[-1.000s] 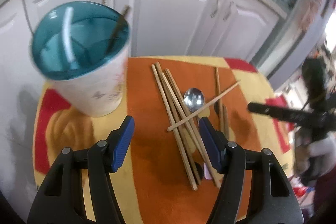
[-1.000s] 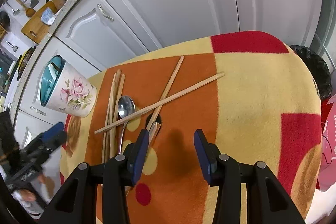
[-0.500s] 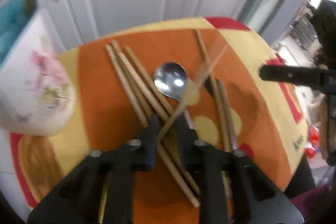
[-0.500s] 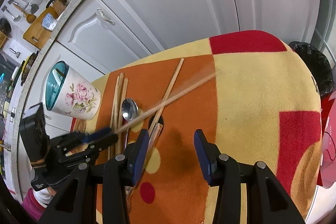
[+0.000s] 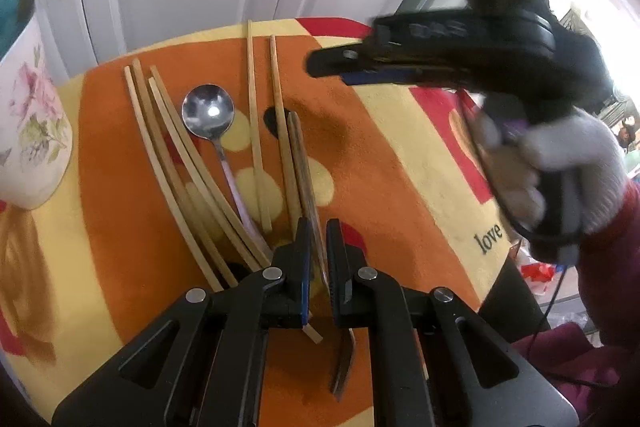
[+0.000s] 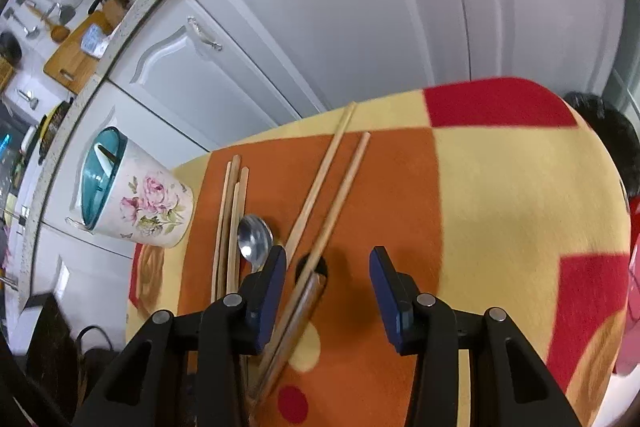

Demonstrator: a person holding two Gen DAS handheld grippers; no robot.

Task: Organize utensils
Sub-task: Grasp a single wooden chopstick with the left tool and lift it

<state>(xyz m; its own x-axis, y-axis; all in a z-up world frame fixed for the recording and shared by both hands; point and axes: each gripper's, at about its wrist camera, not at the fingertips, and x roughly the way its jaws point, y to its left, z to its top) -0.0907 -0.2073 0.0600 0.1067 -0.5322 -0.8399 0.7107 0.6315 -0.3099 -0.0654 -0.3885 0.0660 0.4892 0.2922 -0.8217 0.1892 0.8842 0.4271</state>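
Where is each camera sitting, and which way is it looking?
Left wrist view: sits on the left gripper, looking down along its nearly closed fingers at chopsticks and a spoon on the cloth-covered table; the right gripper and a gloved hand show.
Right wrist view: sits on the right gripper, looking down at the table, with white cabinets behind; only its own fingers show.
Both views share the spoon, chopsticks and flowered cup.
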